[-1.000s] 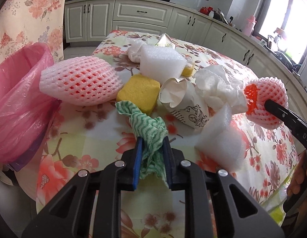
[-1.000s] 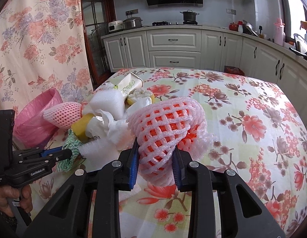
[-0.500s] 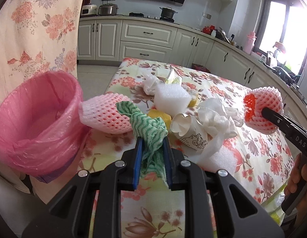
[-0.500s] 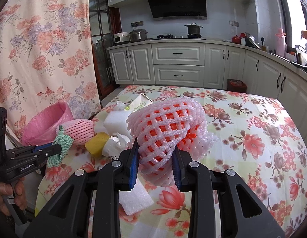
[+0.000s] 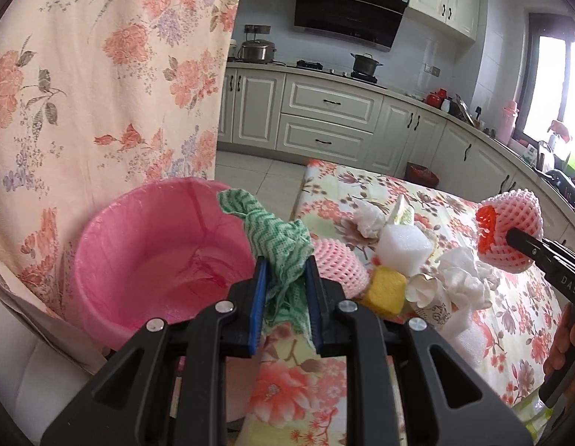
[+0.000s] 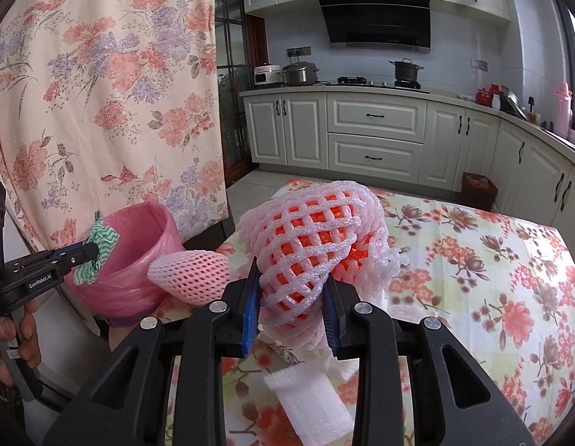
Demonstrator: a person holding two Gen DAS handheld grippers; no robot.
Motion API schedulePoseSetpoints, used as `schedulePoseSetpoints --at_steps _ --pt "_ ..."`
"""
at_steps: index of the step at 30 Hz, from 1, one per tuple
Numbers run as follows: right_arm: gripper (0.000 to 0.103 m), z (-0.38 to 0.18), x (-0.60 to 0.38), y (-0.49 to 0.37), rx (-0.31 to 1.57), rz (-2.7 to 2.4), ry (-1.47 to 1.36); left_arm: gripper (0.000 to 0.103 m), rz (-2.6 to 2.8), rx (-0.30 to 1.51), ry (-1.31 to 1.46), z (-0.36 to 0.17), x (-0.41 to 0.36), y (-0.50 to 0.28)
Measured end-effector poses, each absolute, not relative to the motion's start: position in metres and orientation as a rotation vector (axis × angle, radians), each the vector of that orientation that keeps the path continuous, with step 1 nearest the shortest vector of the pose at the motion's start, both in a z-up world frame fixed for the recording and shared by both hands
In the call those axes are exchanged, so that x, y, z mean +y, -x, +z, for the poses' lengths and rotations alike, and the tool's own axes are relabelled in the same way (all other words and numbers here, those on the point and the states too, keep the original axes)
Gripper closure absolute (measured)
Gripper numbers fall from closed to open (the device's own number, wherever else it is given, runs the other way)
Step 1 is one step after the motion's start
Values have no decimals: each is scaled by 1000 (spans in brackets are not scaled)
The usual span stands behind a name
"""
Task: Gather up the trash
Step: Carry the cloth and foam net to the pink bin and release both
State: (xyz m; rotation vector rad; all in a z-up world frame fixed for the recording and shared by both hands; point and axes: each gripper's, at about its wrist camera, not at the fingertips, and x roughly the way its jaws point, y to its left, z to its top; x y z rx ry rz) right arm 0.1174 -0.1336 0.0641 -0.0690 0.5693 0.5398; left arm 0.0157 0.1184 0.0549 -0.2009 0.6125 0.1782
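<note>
My left gripper is shut on a green-and-white wavy cloth and holds it in the air near the rim of the pink-lined bin. My right gripper is shut on a pink foam fruit net with orange inside, held above the table. The bin also shows in the right wrist view, with the left gripper and the cloth in front of it. The right gripper's net shows at the right of the left wrist view.
On the floral tablecloth lie a second pink foam net, a yellow sponge, a white foam block, crumpled paper and a paper cup. A white foam sheet lies below the right gripper. A floral curtain hangs left.
Both grippers rose from the table. The left gripper swung left with the cloth towards the pink bin. The right gripper lifted the net higher and turned left.
</note>
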Motion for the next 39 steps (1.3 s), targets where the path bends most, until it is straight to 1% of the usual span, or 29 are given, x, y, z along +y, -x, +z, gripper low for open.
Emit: schedulePoseSetpoints --at_steps 15,31,34,35,37,38,39 --pt "74 80 -20 -128 568 708 116 82 253 577 209 72 191 -13" --pt "73 64 97 -129 621 864 203 82 291 563 253 77 237 -6" --pt "65 58 109 -128 633 887 224 81 294 554 273 77 242 -1" --pt "57 57 112 -127 634 890 226 81 296 554 270 77 242 0" --pt "57 56 114 -127 636 891 232 81 298 554 269 76 242 3" --pt "54 55 116 -127 640 893 233 77 299 553 274 76 242 4" --pt "50 54 116 -126 640 892 235 76 300 551 279 75 242 6"
